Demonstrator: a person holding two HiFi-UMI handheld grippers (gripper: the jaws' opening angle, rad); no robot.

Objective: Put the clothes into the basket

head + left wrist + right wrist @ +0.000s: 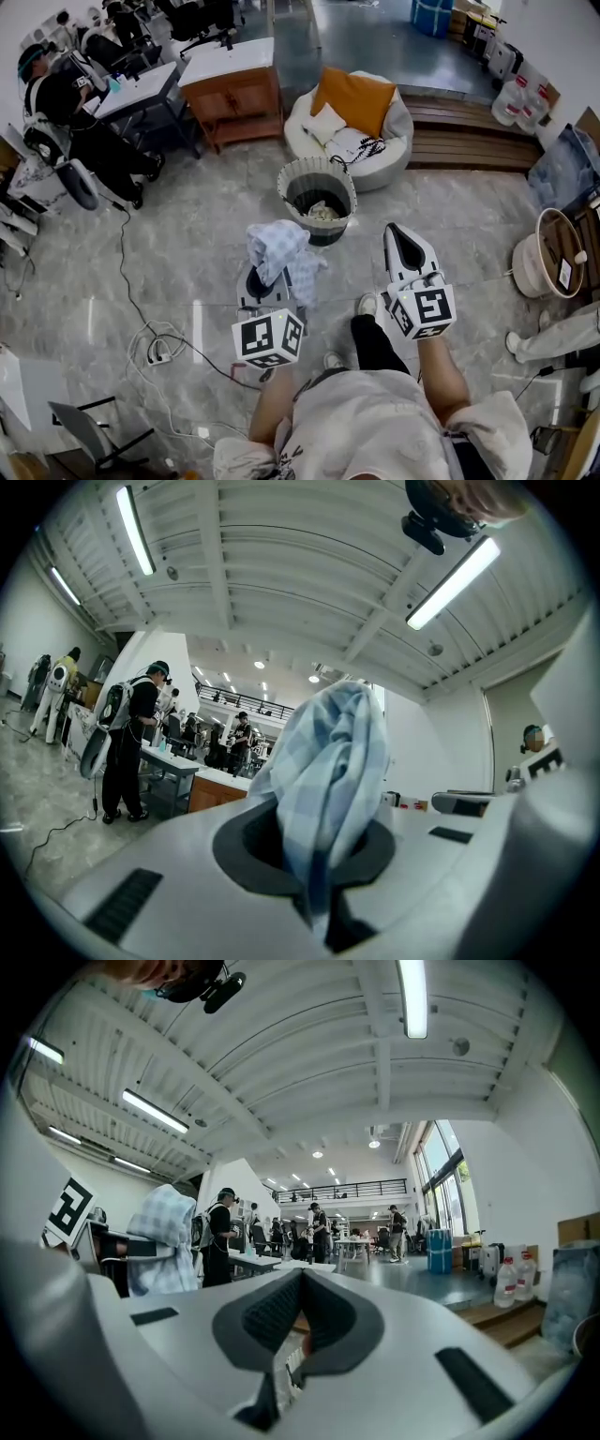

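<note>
A pale blue checked cloth hangs bunched from my left gripper, whose jaws are shut on it. In the left gripper view the cloth rises from between the dark pads of the left gripper and hides most of what lies ahead. The striped round basket stands on the floor just beyond, with some clothes inside, a little ahead and to the right of the cloth. My right gripper is held level to the basket's right, shut and empty. In the right gripper view, the right gripper's pads meet, and the cloth shows at left.
A round white lounge chair with an orange cushion sits behind the basket. A wooden cabinet and desks with people stand at the back left. Cables lie on the floor at left. A round tub stands at right.
</note>
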